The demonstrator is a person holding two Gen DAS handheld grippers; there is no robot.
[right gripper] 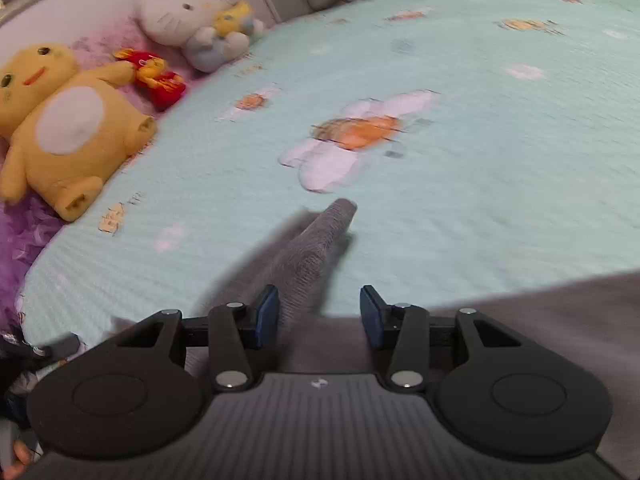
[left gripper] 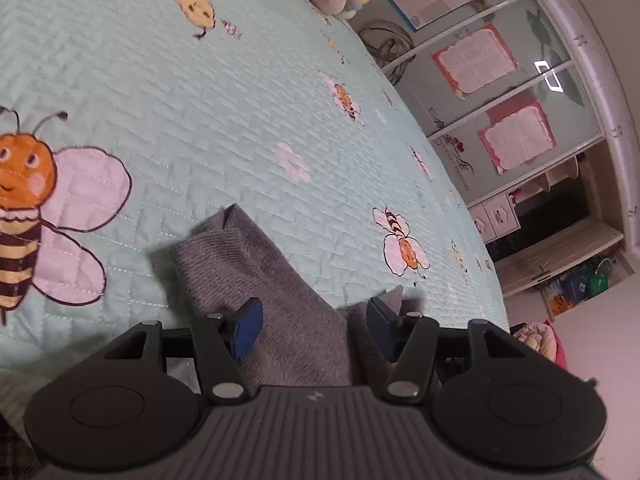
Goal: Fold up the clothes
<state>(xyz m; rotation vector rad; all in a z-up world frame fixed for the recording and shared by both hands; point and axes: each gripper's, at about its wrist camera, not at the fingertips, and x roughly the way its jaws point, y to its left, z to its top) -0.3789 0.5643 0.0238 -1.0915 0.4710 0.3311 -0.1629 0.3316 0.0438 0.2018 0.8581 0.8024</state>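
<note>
A grey knit garment lies on the mint bee-print quilt, its ribbed cuff end pointing away. My left gripper hovers over it, open, the grey cloth lying loose between the blue pads without being pressed. In the right wrist view the same grey garment sticks forward as a narrow ribbed strip, and more of it spreads at the lower right. My right gripper is open above it; the cloth passes beside the left blue pad, not pinched. The picture is motion-blurred.
Plush toys line the bed's far edge: a yellow one, a red one and a white cat. A wardrobe with papers on its glass doors stands beyond the bed. A hand shows at the lower left.
</note>
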